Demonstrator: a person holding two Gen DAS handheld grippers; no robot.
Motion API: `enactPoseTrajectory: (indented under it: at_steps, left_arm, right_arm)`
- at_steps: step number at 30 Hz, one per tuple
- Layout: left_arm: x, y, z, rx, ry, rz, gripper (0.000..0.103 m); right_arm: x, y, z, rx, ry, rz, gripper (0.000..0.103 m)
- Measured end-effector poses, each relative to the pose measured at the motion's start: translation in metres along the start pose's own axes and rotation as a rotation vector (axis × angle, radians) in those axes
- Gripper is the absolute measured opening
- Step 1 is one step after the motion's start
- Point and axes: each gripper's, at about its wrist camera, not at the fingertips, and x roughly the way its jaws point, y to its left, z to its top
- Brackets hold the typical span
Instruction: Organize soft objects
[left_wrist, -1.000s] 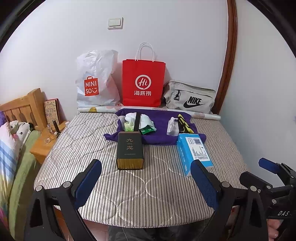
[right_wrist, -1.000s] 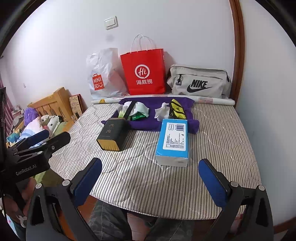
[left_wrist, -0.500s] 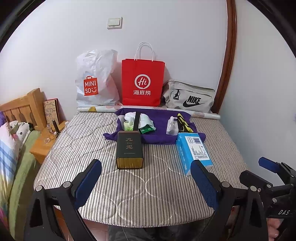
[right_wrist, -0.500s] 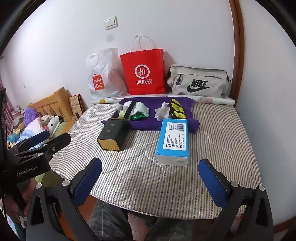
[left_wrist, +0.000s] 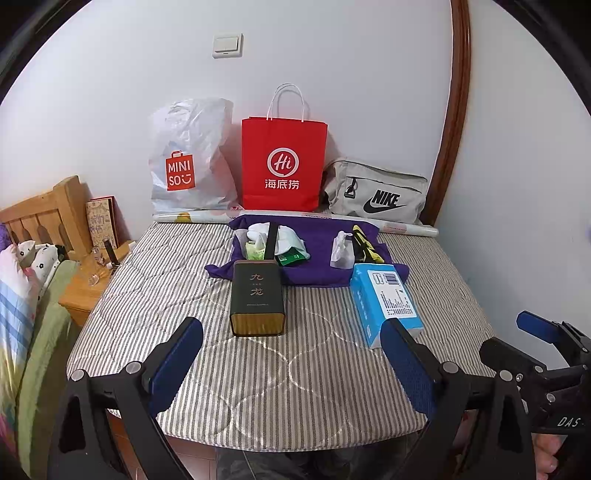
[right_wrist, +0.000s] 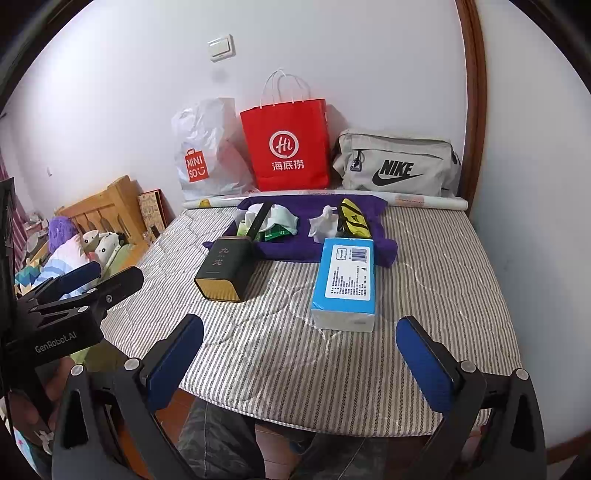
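A purple cloth (left_wrist: 314, 271) (right_wrist: 291, 247) lies spread at the far side of a striped mattress (left_wrist: 229, 369) (right_wrist: 424, 280). On it sit white crumpled tissues (left_wrist: 291, 236) (right_wrist: 282, 218), a green packet (left_wrist: 290, 259), a small white wad (left_wrist: 341, 251) (right_wrist: 323, 225) and a yellow-black pouch (left_wrist: 364, 245) (right_wrist: 354, 219). A dark box (left_wrist: 257, 302) (right_wrist: 225, 271) and a blue tissue pack (left_wrist: 384, 301) (right_wrist: 345, 282) lie nearer. My left gripper (left_wrist: 291, 362) and right gripper (right_wrist: 299, 362) hover open over the mattress's near edge, holding nothing.
Against the back wall stand a white Miniso bag (left_wrist: 188, 155), a red paper bag (left_wrist: 282, 162) and a grey Nike bag (left_wrist: 376, 194), with a rolled sheet (left_wrist: 406, 227) in front. A wooden bedside stand (left_wrist: 88, 284) and bedding (left_wrist: 22, 295) lie left.
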Motion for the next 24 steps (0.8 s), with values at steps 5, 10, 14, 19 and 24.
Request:
enactPoseTrajectory:
  at_steps: [5,10,14,19,24]
  left_arm:
    - [0.0000,-0.0002,-0.0001,0.001,-0.001,0.001,0.097]
    - [0.0000,-0.0003,0.0004,0.000,0.000,0.001,0.097]
    - [-0.0005,-0.0003,0.0004,0.000,0.000,0.001,0.097]
    - [-0.0003,-0.0004,0.0002,0.001,0.000,0.001,0.097]
    - [-0.0007,0.0001,-0.0013,0.004,0.001,0.004,0.097]
  right_arm:
    - [-0.0020,-0.0005,0.0010,0.001,-0.003,0.000,0.103]
    - [-0.0024,-0.0006,0.0007,0.000,-0.003,0.001,0.103]
    - [-0.0043,-0.0004,0.0011,-0.001,-0.005,0.002,0.103]
    - [-0.0063,0.0008,0.0012,-0.001,-0.007,0.002,0.103]
    - [-0.0064,0.0009,0.0009,-0.002,-0.006,0.002,0.103]
